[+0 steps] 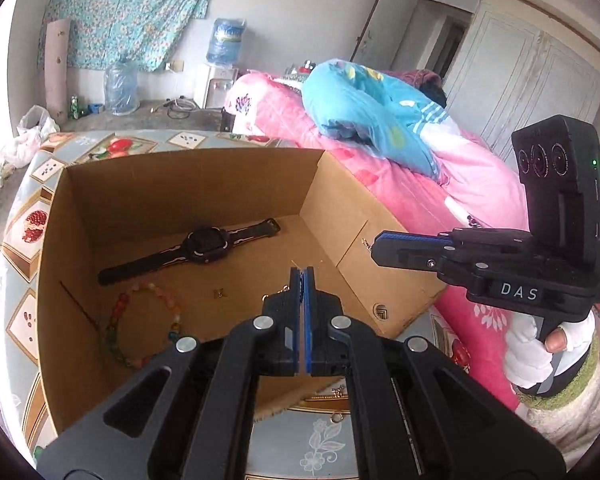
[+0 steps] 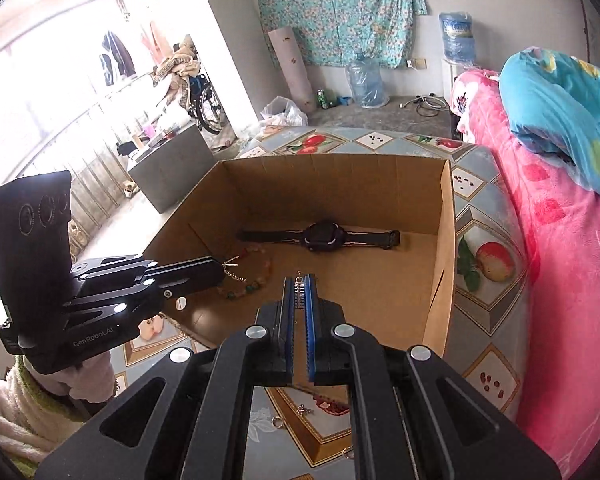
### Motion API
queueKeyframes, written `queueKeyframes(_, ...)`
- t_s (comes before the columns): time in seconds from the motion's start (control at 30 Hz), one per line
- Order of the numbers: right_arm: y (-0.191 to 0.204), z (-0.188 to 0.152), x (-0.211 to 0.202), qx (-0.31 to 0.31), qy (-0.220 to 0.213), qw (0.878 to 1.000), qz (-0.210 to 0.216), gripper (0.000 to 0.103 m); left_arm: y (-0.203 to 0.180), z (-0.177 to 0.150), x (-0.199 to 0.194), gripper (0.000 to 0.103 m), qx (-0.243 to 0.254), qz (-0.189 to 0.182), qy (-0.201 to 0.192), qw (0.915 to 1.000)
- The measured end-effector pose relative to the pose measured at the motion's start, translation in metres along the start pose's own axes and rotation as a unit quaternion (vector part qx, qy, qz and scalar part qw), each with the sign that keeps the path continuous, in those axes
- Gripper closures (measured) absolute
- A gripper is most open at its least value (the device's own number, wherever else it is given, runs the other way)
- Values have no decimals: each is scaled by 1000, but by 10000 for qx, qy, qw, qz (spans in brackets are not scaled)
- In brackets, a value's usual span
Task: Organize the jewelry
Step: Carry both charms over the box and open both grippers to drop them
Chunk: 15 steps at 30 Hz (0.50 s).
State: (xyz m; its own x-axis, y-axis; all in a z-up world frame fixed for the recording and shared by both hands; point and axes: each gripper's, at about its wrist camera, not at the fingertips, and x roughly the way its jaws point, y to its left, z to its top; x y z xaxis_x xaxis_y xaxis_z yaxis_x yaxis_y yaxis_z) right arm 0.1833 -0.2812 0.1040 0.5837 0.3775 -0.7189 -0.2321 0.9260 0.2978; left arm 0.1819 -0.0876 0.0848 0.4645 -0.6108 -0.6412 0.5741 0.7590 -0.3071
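Both tools pinch a thin chain (image 2: 300, 292), mostly hidden between pads, above the cardboard box (image 2: 444, 240).

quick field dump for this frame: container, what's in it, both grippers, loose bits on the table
container: open cardboard box on a fruit-print tablecloth
contents: black watch lying flat; beaded bracelet nearer the front
left gripper: shut, a thin chain at its tip
right gripper: shut on the chain's other end, over the box
table: small metal rings in front of the box
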Motion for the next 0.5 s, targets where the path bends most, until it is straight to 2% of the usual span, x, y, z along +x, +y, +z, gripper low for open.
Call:
queueKeyframes(0.23,-22,26,41,-3,504,9986,-128,98,10,18,55,102,-133,109,548,9983)
queueKeyframes(0.37,-27,31,53,-45,632,9978,-198,97,17,24,68,101,-353,132,779,9963)
queueKeyframes(0.43,-30,33,55,-11,605,9980,-202,95,18,28,67,91,-385,140,710,9966)
queueKeyframes(0.5,-32,34,54,-6,547,9983,-204,94,20,30,69,89,-416,177,693,9966)
